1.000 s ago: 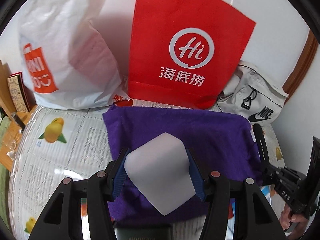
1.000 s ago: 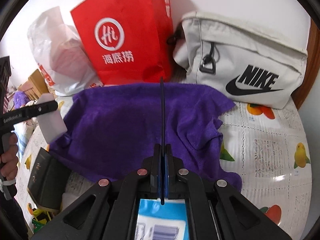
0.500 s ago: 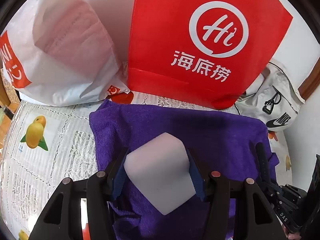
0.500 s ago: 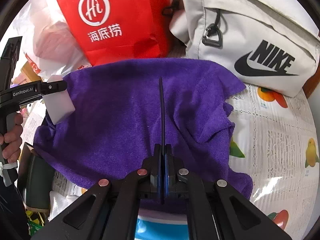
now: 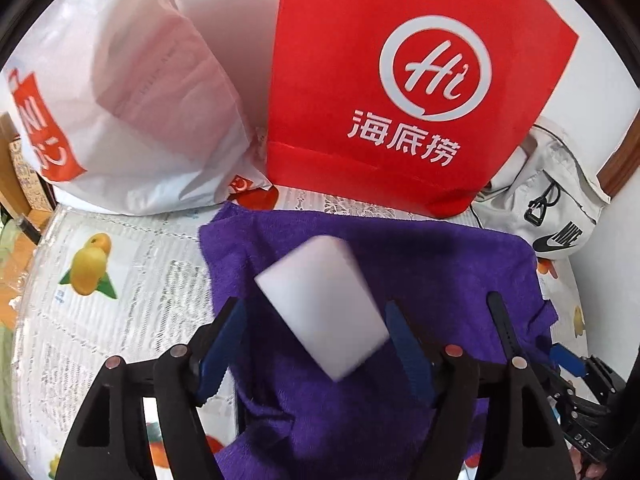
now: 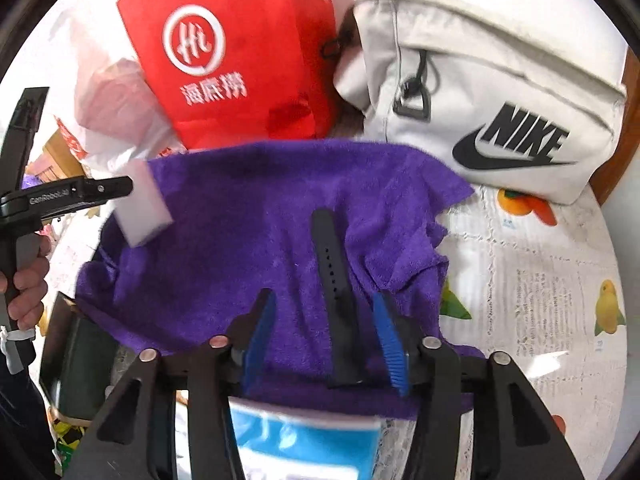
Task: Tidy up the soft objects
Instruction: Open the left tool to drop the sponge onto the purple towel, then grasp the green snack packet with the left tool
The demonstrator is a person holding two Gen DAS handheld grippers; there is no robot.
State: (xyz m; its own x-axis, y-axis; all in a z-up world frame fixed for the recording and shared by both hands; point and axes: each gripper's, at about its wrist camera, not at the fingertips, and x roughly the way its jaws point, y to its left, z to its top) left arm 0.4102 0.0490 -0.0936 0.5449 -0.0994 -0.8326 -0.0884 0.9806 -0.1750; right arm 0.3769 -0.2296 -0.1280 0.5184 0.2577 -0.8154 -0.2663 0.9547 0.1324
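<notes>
The left gripper [image 5: 316,332] pointed steeply downward, its jaws opening and its blue pads [image 5: 224,336] standing clear on both sides. The right gripper [image 6: 324,336] pointed steeply downward, jaws likewise opening. A hand [image 6: 28,292] gripped the left gripper's handle at the far left.

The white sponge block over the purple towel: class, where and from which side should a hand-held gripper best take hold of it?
Grip the white sponge block across its two long flat faces, near the middle, coming down from above. It is a plain, tilted rectangular block lying between the left hand-held gripper's opening pads, so those parallel faces probably suit flat pads best. The purple towel lies below.
</notes>
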